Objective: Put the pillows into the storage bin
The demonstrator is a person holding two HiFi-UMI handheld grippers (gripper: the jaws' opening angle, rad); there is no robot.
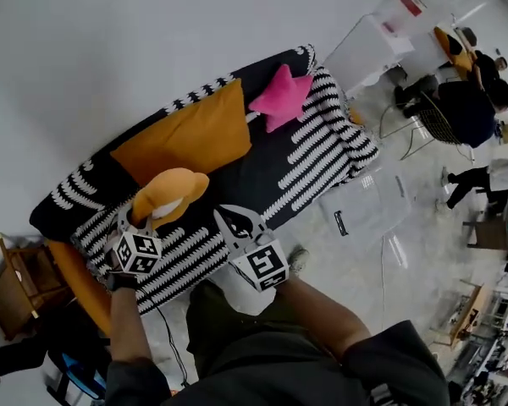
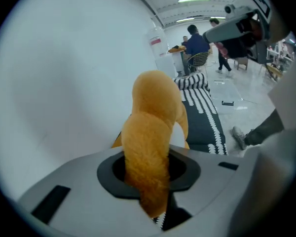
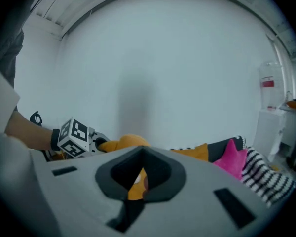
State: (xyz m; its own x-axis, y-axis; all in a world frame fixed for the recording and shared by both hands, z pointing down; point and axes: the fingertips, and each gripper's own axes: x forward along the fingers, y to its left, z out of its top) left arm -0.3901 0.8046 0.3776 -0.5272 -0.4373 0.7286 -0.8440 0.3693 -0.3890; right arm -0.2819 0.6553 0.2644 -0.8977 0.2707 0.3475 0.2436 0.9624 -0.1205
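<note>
Left hand-held gripper [image 1: 140, 216] is clamped on the orange plush pillow [image 1: 173, 191], and the left gripper view shows its jaws squeezing the fuzzy end tight. The plush hangs in the air above the front edge of the black-and-white sofa [image 1: 322, 155].

Right hand-held gripper [image 1: 235, 222] sits just beside it. Its jaws are close together with nothing gripped, only a bit of orange showing behind them.

The other two pillows are on the sofa: the square orange pillow [image 1: 190, 134] leans against the backrest, and the pink star pillow [image 1: 281, 96] is near the far end. The clear storage bin [image 1: 381, 201] is on the floor beside that end, well apart from the plush.
</note>
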